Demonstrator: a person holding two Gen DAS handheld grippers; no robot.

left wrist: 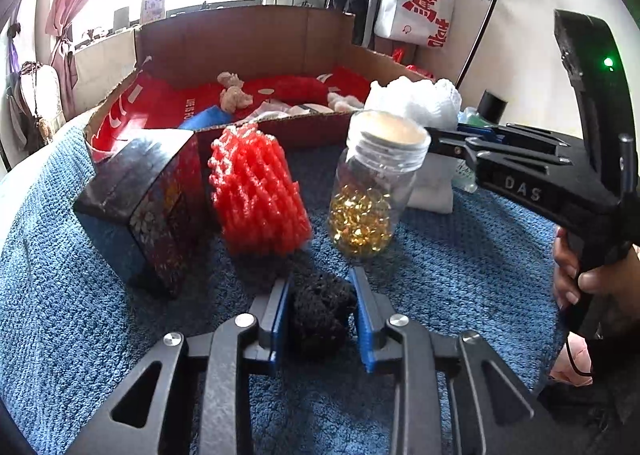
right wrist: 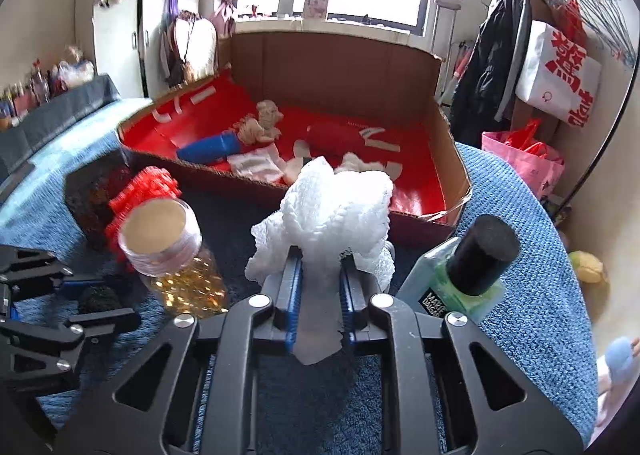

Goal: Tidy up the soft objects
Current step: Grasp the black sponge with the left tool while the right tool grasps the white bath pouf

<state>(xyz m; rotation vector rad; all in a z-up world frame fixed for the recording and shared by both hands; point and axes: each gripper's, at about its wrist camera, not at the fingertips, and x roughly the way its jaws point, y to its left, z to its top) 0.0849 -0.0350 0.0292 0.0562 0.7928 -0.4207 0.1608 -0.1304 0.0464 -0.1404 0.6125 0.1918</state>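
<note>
Between left jaws, black sponge (left wrist: 320, 315)

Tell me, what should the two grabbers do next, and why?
Probably lift both and carry them to the cardboard box. The left gripper is shut on the black sponge, and the right gripper is shut on the white foam net. Soft things already lie in that box, just behind.
</note>
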